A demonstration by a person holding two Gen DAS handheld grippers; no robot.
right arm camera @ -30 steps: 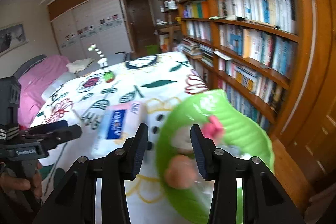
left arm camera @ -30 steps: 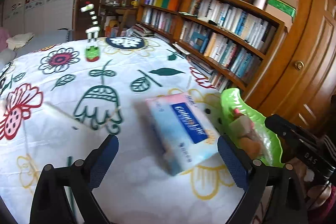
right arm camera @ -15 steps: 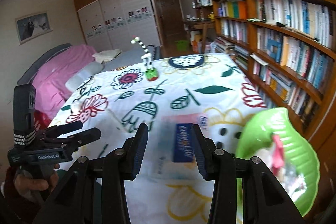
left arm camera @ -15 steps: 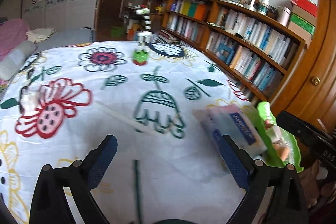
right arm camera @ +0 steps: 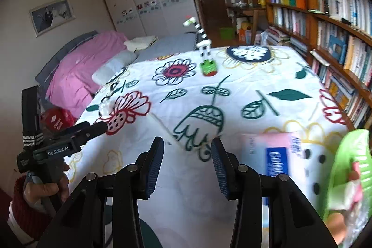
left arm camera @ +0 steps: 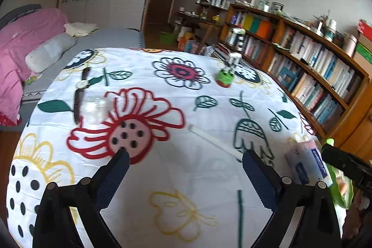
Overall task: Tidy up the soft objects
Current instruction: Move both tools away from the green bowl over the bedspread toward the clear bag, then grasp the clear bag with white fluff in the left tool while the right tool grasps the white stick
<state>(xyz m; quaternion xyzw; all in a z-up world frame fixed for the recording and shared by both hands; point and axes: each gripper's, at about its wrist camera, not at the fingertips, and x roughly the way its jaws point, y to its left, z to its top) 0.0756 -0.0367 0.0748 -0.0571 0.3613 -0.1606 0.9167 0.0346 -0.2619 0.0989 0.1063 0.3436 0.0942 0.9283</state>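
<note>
Since a second ago both views have swung away from the green leaf-shaped tray toward the far side of the flowered cloth, so the tissue pack, which sat between the left tool's fingers then, now lies off at the right edge of the left view, and a small clear crumpled packet and a wristwatch have come into sight. We judge the tissue pack to be light and squashy with a slick plastic wrap, so it should be pinched across its short width near the middle, firmly enough that the film does not slide. It lies on the surface just beside the tray, which already holds some small soft pieces we cannot make out through the blur. The clear packet, near the red flower print, looks feather-light and crinkly; a gentle pinch on its bulk should do. The left tool is spread wide with nothing between its pads, hovering over bare cloth. The right tool stands partly open, its pads apart and touching nothing, aimed at the tulip print. A thin white strip lies on the cloth between the two, and a striped giraffe toy stands well beyond.
</note>
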